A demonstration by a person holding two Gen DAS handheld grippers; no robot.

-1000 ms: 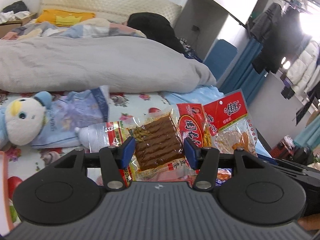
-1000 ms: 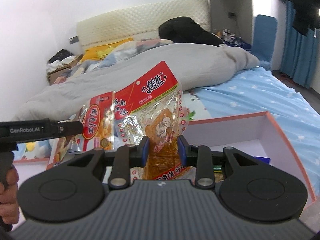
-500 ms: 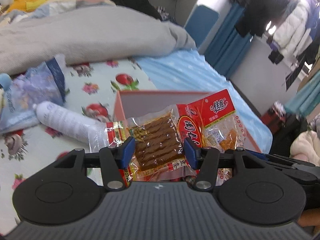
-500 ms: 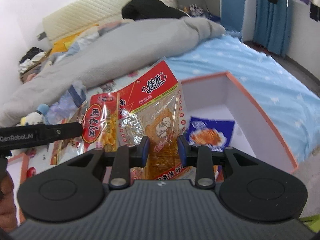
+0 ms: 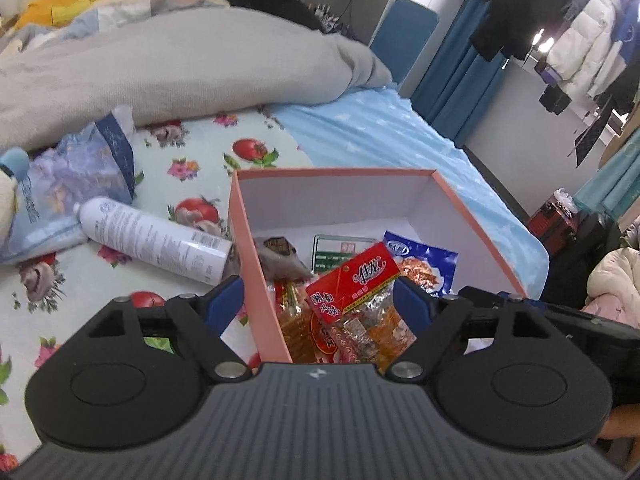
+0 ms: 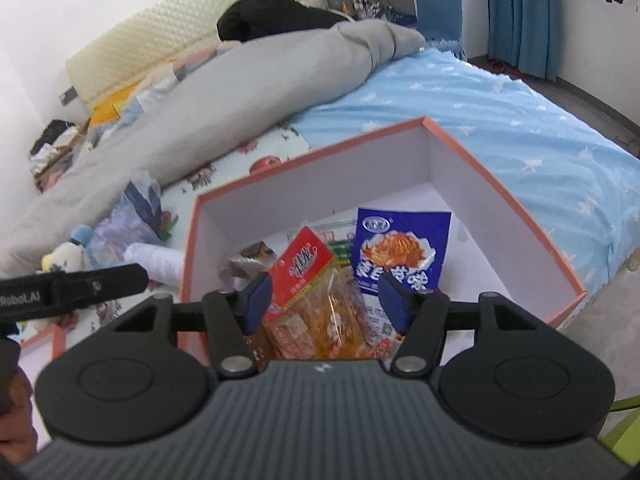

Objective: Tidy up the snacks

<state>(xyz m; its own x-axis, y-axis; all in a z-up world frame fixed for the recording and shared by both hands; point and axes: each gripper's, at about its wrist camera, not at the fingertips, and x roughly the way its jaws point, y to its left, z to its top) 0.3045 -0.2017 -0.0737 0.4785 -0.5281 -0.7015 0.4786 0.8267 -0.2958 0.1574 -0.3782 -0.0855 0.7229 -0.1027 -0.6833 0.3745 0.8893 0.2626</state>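
Observation:
A pink box [image 5: 256, 280] with a white inside lies on the bed, also seen in the right wrist view as box [image 6: 500, 176]. In it lie a red-topped snack pack [image 5: 352, 280], a blue pack [image 5: 420, 260] and a grey pack [image 5: 280, 256]. My left gripper [image 5: 318, 302] hangs over the box's left wall, its jaws opening, with the red pack loose below them. My right gripper [image 6: 325, 300] is over the box too. Its jaws are opening, and the red-topped pack [image 6: 304, 268] lies free between them beside the blue pack [image 6: 400, 248].
A white bottle [image 5: 152, 240] lies on the flowered sheet left of the box, next to a blue plastic bag [image 5: 72, 176] and a plush toy [image 6: 64, 256]. A grey duvet [image 5: 180, 68] is heaped behind. The bed's edge and the floor are right of the box.
Both grippers came down over the box and opened. The snack packs they held have dropped into the box.

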